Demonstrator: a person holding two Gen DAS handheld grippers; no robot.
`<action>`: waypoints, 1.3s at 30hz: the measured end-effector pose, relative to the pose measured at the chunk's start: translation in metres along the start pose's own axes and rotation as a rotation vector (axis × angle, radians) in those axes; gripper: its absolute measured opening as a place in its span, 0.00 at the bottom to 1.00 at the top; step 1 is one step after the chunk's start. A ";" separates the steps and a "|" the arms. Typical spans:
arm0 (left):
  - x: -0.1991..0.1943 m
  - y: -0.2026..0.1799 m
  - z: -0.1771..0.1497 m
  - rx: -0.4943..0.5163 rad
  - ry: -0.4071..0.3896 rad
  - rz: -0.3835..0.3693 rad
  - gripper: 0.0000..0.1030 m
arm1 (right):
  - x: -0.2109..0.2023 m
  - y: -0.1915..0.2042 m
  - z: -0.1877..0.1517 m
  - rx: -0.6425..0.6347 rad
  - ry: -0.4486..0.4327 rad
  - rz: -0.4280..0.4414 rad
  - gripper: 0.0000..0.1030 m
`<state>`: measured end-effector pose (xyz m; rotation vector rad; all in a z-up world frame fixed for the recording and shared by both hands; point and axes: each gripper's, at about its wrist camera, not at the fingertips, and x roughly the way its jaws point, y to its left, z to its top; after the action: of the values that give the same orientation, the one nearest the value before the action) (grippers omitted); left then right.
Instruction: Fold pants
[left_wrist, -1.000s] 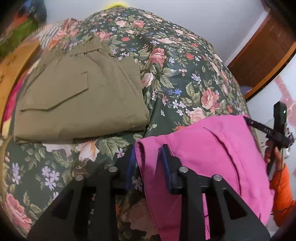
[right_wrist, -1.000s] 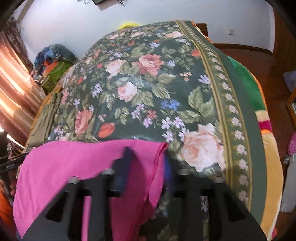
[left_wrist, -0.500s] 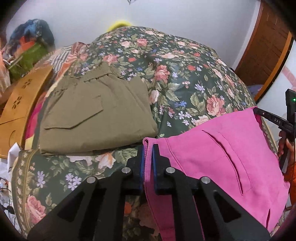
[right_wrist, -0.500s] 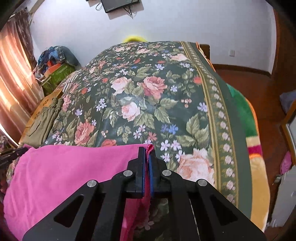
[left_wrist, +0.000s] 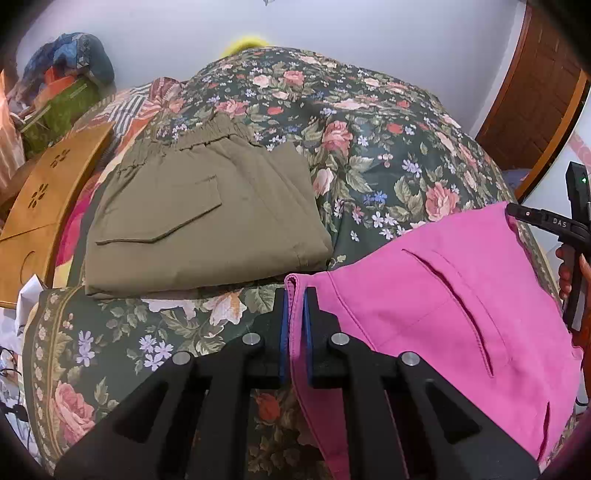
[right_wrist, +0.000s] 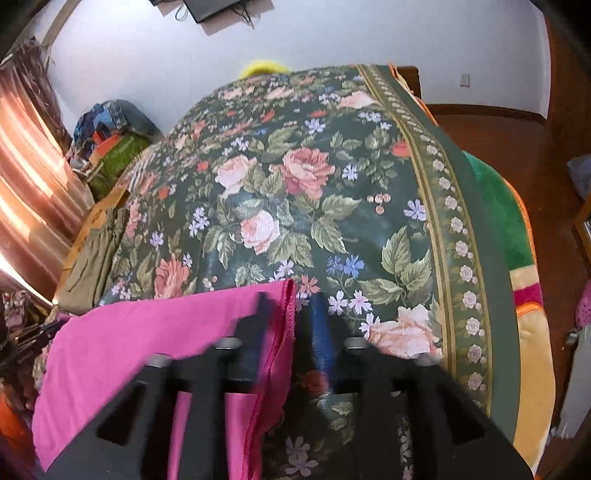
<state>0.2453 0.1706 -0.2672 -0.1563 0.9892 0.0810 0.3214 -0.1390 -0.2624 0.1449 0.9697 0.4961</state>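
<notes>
**Two corners of pink pants, one gripped and one coming loose**

Two pairs of pants are lying on a floral bedspread (left_wrist: 388, 155). Starting at the far left, a wooden board (left_wrist: 44, 206) is resting at the bed's edge. Just right of it, olive pants (left_wrist: 207, 218) are sitting folded flat. Near and to the right, the pink pants (left_wrist: 443, 295) are stretching across the near edge of the bed, pocket slit facing up.

The left gripper (left_wrist: 294, 295) is pinching the pants' near-left corner, its jaws narrow with only the fabric's thickness between the blue pads. At the right, the right gripper (right_wrist: 286, 306) is showing a visible gap between its jaws; the pink hem is lying against the left finger and the right finger is standing apart from it. This view is blurring with motion, so whether any grip remains is uncertain.

Judging from this, the main risk is uneven handling: with one corner clamped and the other loose, a pull by the left hand would likely drag the cloth askew or bunch it. The pink fabric could also slide off the near edge, since part is hanging over it. A wide leftward sweep might disturb the olive pants nearby.
</notes>
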 end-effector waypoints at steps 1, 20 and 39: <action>0.002 0.000 0.000 0.002 0.003 0.001 0.07 | 0.002 0.002 0.000 -0.011 0.004 0.001 0.46; -0.007 -0.007 0.007 0.065 -0.049 0.062 0.07 | 0.013 0.033 -0.002 -0.175 -0.062 -0.043 0.01; -0.029 0.002 0.018 0.015 -0.037 0.066 0.38 | 0.001 0.049 0.006 -0.288 -0.039 -0.203 0.57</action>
<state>0.2444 0.1755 -0.2336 -0.1081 0.9581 0.1362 0.3099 -0.0944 -0.2434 -0.2004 0.8539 0.4389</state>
